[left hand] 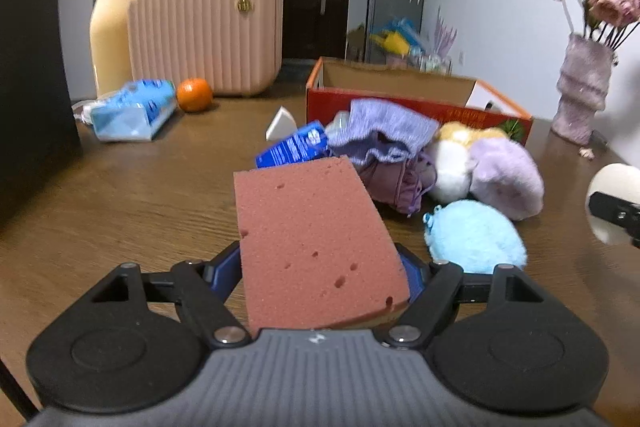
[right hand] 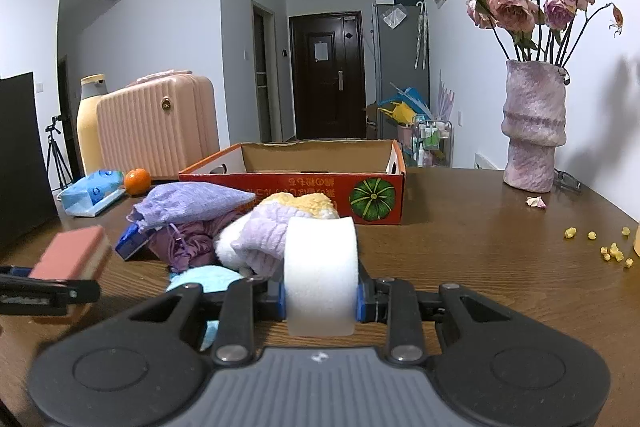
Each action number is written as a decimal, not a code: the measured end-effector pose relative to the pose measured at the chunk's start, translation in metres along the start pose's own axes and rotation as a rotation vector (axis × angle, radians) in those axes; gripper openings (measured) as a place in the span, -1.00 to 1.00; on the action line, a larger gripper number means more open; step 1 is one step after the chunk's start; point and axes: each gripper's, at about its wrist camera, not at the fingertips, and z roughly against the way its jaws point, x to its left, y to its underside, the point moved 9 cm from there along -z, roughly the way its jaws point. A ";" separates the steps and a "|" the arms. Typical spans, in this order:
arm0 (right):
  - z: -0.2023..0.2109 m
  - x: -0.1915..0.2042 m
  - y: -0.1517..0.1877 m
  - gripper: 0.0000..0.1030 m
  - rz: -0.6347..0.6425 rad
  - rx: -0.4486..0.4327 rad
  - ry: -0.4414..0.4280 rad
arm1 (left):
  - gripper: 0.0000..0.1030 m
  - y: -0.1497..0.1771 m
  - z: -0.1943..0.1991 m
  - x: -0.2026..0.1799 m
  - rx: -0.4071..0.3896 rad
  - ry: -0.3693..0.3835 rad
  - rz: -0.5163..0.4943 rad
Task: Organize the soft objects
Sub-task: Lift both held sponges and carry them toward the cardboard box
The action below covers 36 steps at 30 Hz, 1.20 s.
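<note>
My left gripper (left hand: 320,269) is shut on a pink sponge (left hand: 312,239), which sticks out forward and is held above the wooden table; the right wrist view shows the pink sponge (right hand: 70,257) at the left. My right gripper (right hand: 322,297) is shut on a white foam piece (right hand: 320,267), upright between its blue pads. Ahead lies a pile of soft things: a lilac cloth (left hand: 384,127), a purple and white plush (left hand: 504,175) and a light blue fluffy ball (left hand: 476,235). Behind them stands an open red cardboard box (left hand: 400,103).
A blue packet (left hand: 292,147) and a white wedge (left hand: 280,125) lie by the pile. At the back left are a tissue pack (left hand: 128,111), an orange (left hand: 194,95), a pink case (left hand: 208,31) and a bottle (left hand: 110,35). A flower vase (right hand: 534,127) and yellow crumbs (right hand: 612,253) are at the right.
</note>
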 end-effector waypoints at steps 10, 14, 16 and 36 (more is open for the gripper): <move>0.011 0.007 -0.004 -0.45 -0.024 -0.046 0.014 | 0.52 -0.004 0.039 0.001 -0.117 0.046 -0.020; 0.010 0.008 -0.007 -0.45 -0.015 -0.060 0.024 | 0.52 -0.010 0.047 0.000 -0.148 0.048 -0.037; 0.010 0.007 -0.011 -0.45 -0.015 -0.071 0.029 | 0.52 -0.015 0.050 0.000 -0.166 0.057 -0.041; -0.024 0.011 -0.059 -0.45 0.010 -0.144 0.064 | 0.52 -0.073 0.041 -0.024 -0.256 0.114 -0.056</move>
